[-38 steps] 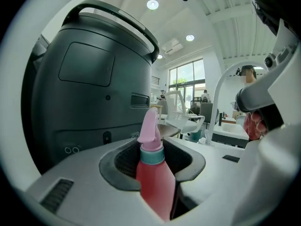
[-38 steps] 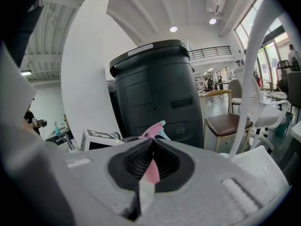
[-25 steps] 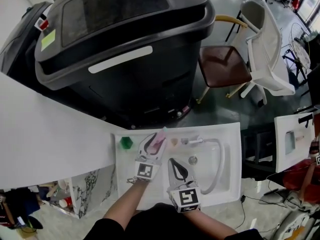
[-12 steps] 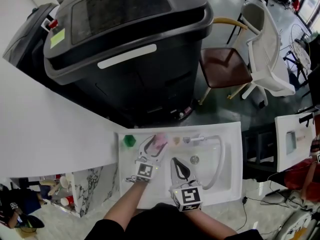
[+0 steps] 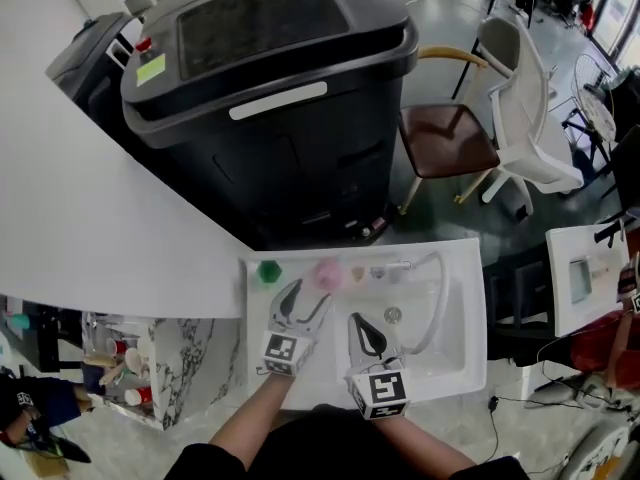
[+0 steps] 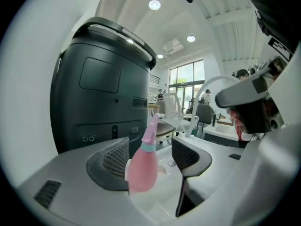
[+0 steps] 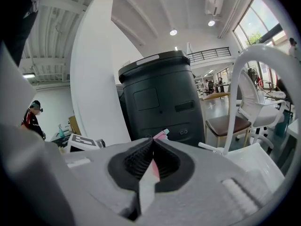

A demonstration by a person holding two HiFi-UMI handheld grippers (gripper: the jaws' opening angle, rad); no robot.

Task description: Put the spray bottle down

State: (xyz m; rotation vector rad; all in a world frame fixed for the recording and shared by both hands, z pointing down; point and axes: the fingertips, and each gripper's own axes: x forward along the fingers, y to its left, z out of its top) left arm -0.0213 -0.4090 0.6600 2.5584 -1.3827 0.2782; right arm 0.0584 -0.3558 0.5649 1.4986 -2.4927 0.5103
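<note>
Green and small, an object (image 5: pixel 268 270) sits at the left end of the back ledge of the white table (image 5: pixel 462 268), beside the sink basin (image 5: pixel 412 353); the head view is too coarse to say what it is. Next comes the left tool (image 5: pixel 310 294), its jaws spread wide and pinching nothing. Their tips lie just short of the pink spray bottle (image 5: pixel 327 273), which looks free of both pads. The bottle stands on that same ledge on its own base, so the putting down looks finished, and the spread jaws leave room to draw away without tipping it. Its long axis is upright. Seen from the left gripper view, its neck narrows to a nozzle that leans up and probably away from the tool, towards the dark machine (image 5: pixel 270 78). Further right, the right tool (image 5: pixel 358 328) hangs over the basin with its jaws pressed together on nothing, clear of the bottle.
</note>
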